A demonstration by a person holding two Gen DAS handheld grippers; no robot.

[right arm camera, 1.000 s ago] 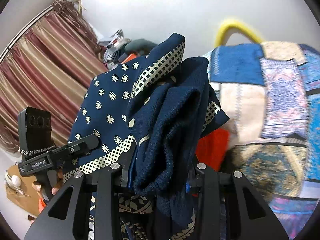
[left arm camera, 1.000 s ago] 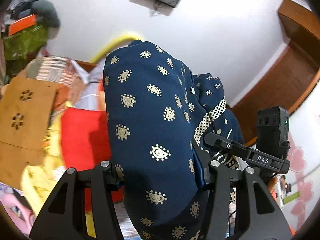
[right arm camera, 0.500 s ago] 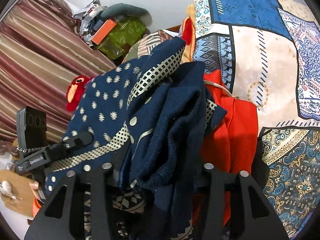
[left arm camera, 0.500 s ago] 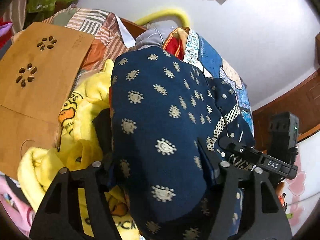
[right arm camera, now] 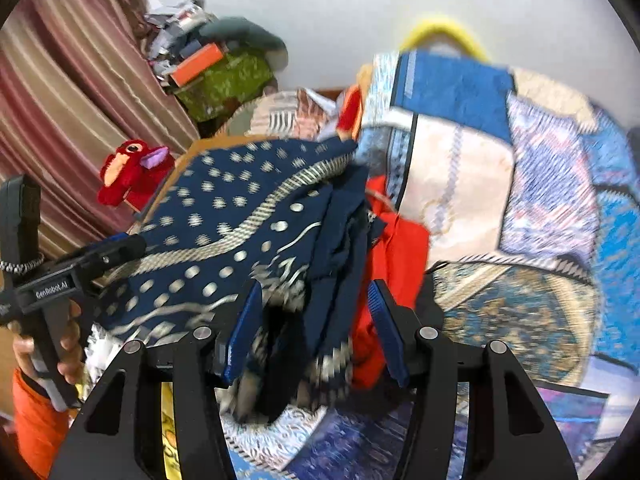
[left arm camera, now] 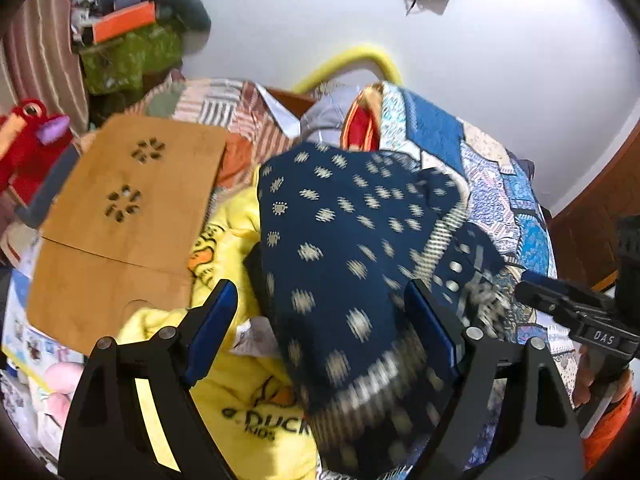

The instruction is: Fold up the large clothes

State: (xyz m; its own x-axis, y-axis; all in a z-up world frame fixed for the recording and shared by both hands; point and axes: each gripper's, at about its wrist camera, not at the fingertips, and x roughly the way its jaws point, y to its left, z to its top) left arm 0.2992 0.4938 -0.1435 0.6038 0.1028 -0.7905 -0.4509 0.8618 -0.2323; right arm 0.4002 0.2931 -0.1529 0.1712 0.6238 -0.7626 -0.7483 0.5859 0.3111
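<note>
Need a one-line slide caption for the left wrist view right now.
Left hand-held gripper opening around a navy dotted garment, lowered over a yellow duck-print cloth on a patchwork bedspread.

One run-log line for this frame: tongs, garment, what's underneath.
left tongs: opening, navy garment between, left pad clear | right tongs: opening, garment between | garment on pile: yellow cloth, red cloth

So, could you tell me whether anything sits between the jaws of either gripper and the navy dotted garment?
Nothing visible does. The navy garment itself lies between the opening jaws of the left gripper and the right gripper; the yellow duck garment and the red cloth lie beside it.
</note>
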